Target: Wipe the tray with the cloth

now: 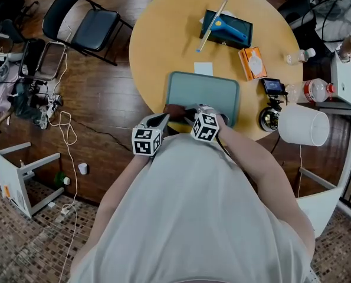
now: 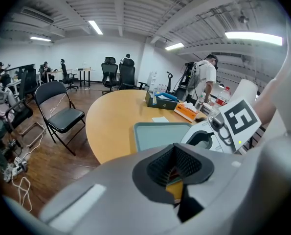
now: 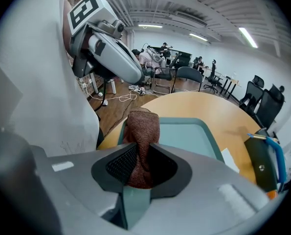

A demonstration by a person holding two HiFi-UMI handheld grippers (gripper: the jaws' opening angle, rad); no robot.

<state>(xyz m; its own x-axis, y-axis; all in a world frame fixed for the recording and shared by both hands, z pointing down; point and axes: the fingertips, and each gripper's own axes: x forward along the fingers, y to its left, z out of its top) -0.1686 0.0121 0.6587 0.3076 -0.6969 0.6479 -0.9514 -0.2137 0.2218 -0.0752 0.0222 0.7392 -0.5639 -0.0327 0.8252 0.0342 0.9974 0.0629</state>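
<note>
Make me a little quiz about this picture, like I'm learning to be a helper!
1. True or false: the right gripper is holding the cloth.
2. Pick one: what colour is the tray? A red, B teal, C yellow.
3. Fill in the gap: the cloth is ____ in colour.

Key: 1 true; 2 B; 3 brown.
</note>
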